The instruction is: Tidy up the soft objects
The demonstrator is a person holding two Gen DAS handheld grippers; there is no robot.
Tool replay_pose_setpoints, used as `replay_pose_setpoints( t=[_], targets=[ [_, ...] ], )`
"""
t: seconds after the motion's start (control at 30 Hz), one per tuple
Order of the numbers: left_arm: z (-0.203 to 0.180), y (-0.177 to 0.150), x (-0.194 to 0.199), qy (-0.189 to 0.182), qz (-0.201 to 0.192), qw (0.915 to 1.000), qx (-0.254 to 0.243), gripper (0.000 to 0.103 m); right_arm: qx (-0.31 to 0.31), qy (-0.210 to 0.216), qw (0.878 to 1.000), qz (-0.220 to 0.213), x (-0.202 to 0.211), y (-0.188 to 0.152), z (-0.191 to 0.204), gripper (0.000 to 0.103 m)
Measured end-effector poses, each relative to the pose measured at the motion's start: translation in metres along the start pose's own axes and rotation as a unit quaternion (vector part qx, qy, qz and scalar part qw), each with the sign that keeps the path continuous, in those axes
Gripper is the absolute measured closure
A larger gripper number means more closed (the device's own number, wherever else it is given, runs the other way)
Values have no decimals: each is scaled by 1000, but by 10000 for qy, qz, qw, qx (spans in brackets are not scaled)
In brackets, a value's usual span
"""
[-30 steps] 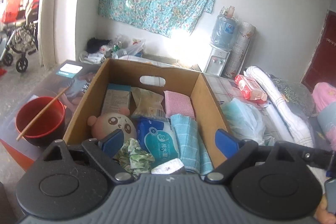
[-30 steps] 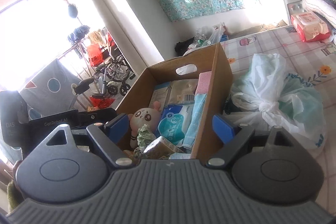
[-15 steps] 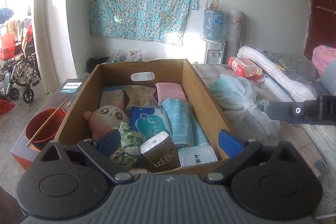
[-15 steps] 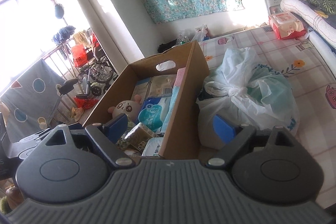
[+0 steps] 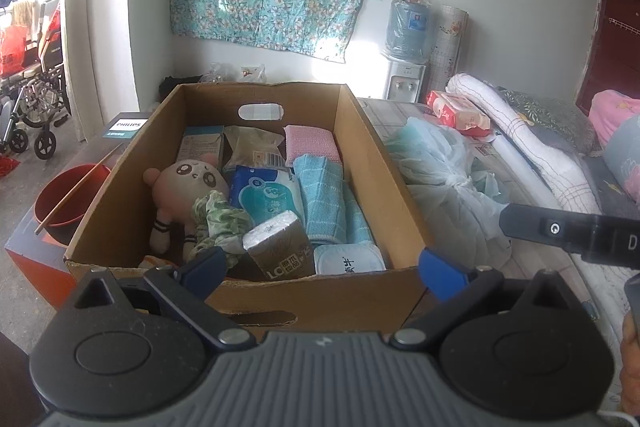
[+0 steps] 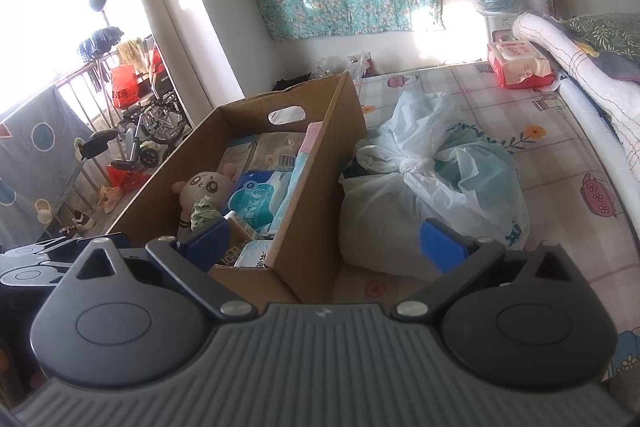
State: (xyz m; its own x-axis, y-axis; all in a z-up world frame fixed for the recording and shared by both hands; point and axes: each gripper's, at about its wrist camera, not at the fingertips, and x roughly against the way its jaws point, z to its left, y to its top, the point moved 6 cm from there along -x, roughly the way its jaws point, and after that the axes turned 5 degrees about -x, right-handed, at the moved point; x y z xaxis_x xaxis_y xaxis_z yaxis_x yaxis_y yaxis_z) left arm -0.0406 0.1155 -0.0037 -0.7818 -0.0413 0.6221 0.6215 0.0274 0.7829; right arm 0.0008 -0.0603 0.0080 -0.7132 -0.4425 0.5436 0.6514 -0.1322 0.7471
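Observation:
An open cardboard box sits at the bed's edge. It holds a plush doll, a green cloth, a blue tissue pack, folded blue towels, a pink towel and a brown tissue pack. My left gripper hovers open just in front of the box's near wall, holding nothing. My right gripper faces the box's near right corner. Its jaws are opening, they grip nothing, and the corner shows in the gap between them. A knotted plastic bag lies right of the box.
A red bucket with a stick stands on an orange crate left of the box. On the patterned bed sheet lie a red wipes pack and a rolled quilt. A wheelchair and a water dispenser stand farther off.
Both grippers have drawn back from the box, so its near wall and corner now show. The right view has swung right toward the bag, and both grippers' jaws have spread a little wider.

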Motion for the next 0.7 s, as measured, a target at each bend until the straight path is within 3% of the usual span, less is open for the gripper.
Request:
replay_pose_setpoints(
  t=[0.3, 0.7],
  targets=[
    [4, -4, -4, 133, 333, 9988, 336, 0, 277, -158, 9990, 301, -5, -10, 6, 1],
    [-3, -10, -13, 516, 690, 9963, 17, 0, 471, -433, 9962, 594, -23, -20, 8, 1]
  ],
)
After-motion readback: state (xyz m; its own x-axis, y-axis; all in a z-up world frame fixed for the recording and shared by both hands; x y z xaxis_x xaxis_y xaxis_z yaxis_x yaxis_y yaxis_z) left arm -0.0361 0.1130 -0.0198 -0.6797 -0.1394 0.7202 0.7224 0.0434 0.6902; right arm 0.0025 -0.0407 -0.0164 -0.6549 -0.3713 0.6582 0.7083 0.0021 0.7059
